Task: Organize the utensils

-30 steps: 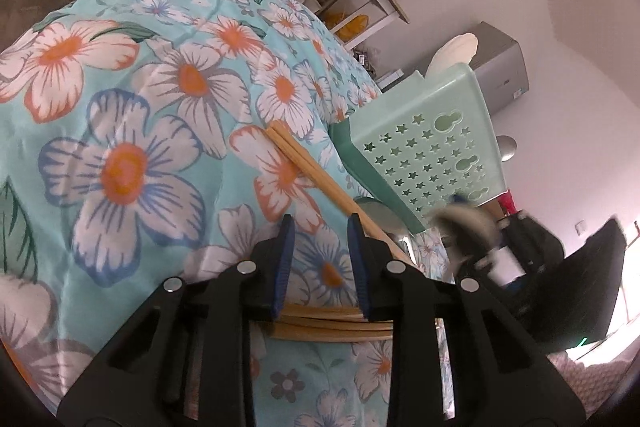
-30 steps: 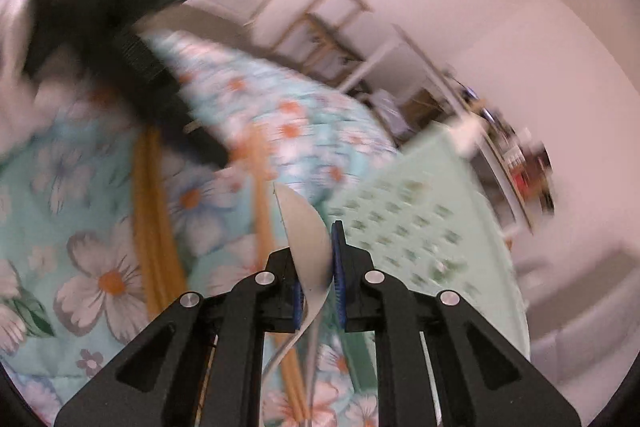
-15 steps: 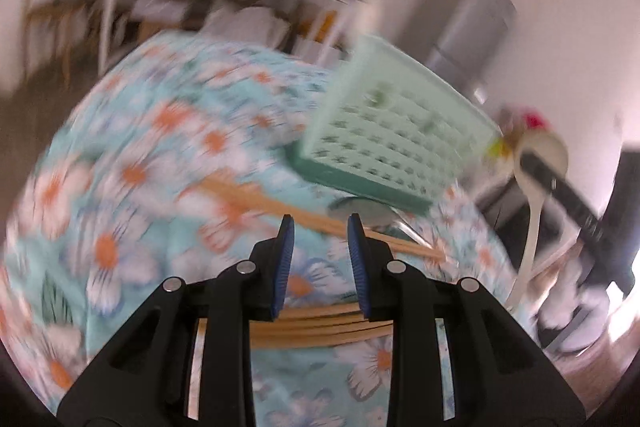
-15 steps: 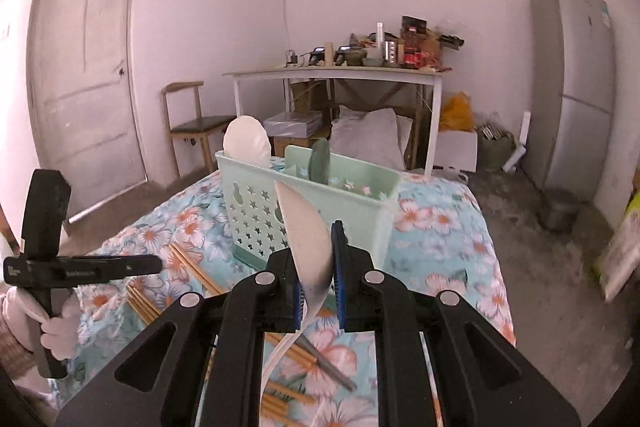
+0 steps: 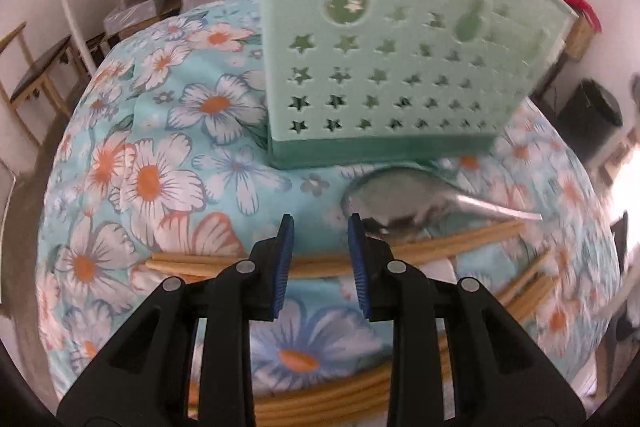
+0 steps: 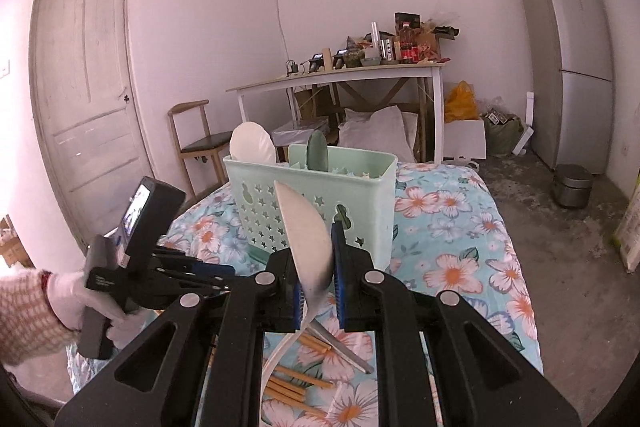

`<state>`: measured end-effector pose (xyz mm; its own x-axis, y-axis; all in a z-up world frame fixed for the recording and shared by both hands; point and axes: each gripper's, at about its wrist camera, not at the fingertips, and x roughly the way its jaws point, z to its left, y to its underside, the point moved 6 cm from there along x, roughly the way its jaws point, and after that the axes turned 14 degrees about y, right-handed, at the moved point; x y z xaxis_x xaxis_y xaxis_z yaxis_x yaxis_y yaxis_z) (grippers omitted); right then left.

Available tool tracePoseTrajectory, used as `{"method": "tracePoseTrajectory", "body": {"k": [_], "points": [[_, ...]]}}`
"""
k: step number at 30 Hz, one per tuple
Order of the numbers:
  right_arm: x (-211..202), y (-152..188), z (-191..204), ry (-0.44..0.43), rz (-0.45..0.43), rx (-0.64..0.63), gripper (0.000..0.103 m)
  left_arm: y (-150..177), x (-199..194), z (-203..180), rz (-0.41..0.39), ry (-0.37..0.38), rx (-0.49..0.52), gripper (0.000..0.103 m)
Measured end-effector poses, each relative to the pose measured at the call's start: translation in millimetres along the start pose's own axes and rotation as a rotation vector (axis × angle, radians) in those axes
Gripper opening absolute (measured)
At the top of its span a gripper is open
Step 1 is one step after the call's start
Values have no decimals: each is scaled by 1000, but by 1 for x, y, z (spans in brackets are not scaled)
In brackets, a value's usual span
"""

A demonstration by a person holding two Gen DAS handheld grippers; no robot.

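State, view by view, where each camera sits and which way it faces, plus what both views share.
Left wrist: sits behind the left gripper, tilted down at the floral cloth, chopsticks and metal spoon; own jaws open and empty.
Right wrist: sits behind the right gripper, nearly level toward the far wall; jaws clamp a white spoon; a gloved hand shows.
Shared: the green caddy, cloth, chopsticks, metal spoon.
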<state>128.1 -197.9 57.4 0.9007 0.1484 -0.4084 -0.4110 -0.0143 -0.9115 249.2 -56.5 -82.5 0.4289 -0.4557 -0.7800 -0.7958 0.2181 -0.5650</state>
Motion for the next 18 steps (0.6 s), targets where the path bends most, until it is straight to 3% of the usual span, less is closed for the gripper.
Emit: {"method": "tracePoseTrajectory", "body": {"k": [3,5,8,12,18], "points": [[3,1,-2,-10,4,11,12,9,-10,-6,64,83,5,26],[4,2,-2,-18,7,23,12,13,-15,-10,75,91,28,26],[6,3,-3,-30,13,37,12,15,-15,-19,63,62,95,27],[5,4,-1,-27,10,28,12,7,-6,-34,37,30,195,39],[9,4,-4,-32,17,43,12,3,18,-60,99,-91,480,42]]}}
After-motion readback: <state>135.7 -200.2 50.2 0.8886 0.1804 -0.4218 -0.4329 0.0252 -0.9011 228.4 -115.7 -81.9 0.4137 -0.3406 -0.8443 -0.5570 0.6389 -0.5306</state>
